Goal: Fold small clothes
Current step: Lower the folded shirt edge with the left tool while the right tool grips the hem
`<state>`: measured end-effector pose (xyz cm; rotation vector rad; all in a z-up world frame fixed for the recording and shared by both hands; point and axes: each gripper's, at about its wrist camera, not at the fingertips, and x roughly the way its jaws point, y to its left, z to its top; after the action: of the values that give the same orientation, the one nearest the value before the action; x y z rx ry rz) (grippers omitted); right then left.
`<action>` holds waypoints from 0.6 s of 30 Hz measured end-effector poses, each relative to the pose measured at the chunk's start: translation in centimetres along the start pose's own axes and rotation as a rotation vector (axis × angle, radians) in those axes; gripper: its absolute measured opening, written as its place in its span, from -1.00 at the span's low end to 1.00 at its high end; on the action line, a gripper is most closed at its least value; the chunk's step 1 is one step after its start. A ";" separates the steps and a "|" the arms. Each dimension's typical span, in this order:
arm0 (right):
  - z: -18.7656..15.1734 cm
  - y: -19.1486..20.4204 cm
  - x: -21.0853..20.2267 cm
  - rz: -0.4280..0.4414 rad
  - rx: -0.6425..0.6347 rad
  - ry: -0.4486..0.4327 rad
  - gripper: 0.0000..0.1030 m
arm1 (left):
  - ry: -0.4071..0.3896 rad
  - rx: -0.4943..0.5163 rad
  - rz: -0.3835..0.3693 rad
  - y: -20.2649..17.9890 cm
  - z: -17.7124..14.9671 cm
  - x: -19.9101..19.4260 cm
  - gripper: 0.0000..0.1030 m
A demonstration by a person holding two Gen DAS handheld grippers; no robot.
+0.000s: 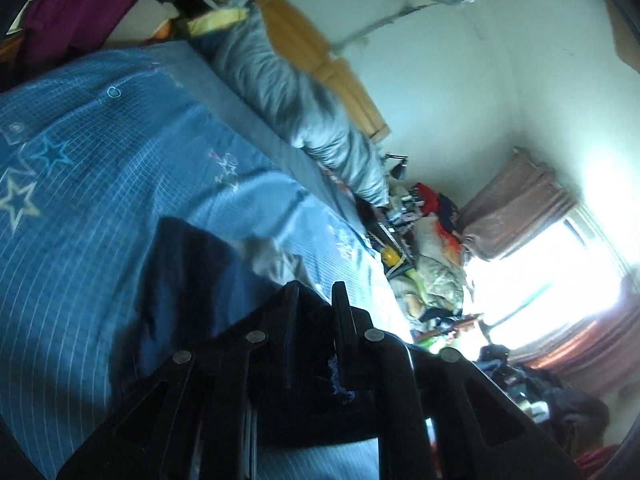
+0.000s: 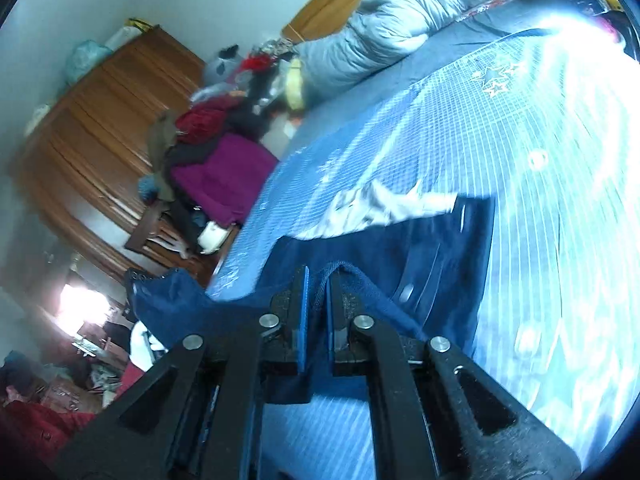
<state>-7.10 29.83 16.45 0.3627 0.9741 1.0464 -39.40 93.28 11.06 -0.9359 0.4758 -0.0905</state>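
Note:
A small dark navy garment (image 2: 424, 248) is lifted off the blue checked bedspread (image 2: 520, 152), its far part still trailing on the bed. My right gripper (image 2: 318, 280) is shut on a ribbed hem of it, the cloth looping up between the blue pads. In the left wrist view the same navy garment (image 1: 192, 280) hangs down over the bedspread (image 1: 100, 152), and my left gripper (image 1: 316, 292) is shut on another edge of it, a frayed bit showing between the fingers. A pale grey-white piece of clothing (image 2: 380, 208) lies on the bed just beyond the navy one.
A grey quilt (image 1: 304, 92) lies rolled along the headboard. A chair piled with purple and red clothes (image 2: 216, 172) stands by a wooden wardrobe (image 2: 104, 120). More clutter (image 1: 432, 248) sits beside the bed under a bright window (image 1: 552, 284).

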 end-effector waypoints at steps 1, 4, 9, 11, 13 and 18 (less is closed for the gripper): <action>1.2 -0.9 1.2 -0.021 -0.006 0.013 -0.88 | 0.010 -0.007 0.015 0.7 1.1 1.9 -0.69; 3.7 -4.9 5.5 -0.077 0.015 0.082 -0.81 | 0.035 -0.034 0.097 3.7 3.6 7.8 -0.46; 3.8 -10.4 9.5 -0.251 0.042 0.120 -0.34 | 0.210 -0.091 0.479 12.7 4.0 17.5 0.10; 3.4 -10.2 9.9 -0.262 -0.004 0.122 -0.15 | 0.186 -0.033 0.473 12.4 4.0 17.9 0.08; 3.3 -9.8 11.0 -0.300 -0.071 0.147 -0.01 | 0.167 0.003 0.435 11.2 4.0 17.7 0.08; 3.9 -9.8 14.1 -0.361 -0.141 0.176 -0.01 | 0.123 0.126 0.418 7.5 3.0 15.8 0.09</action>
<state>3.71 37.76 4.96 -0.0246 1.0684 0.8195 -24.96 95.67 1.05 -0.6942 0.7622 0.2005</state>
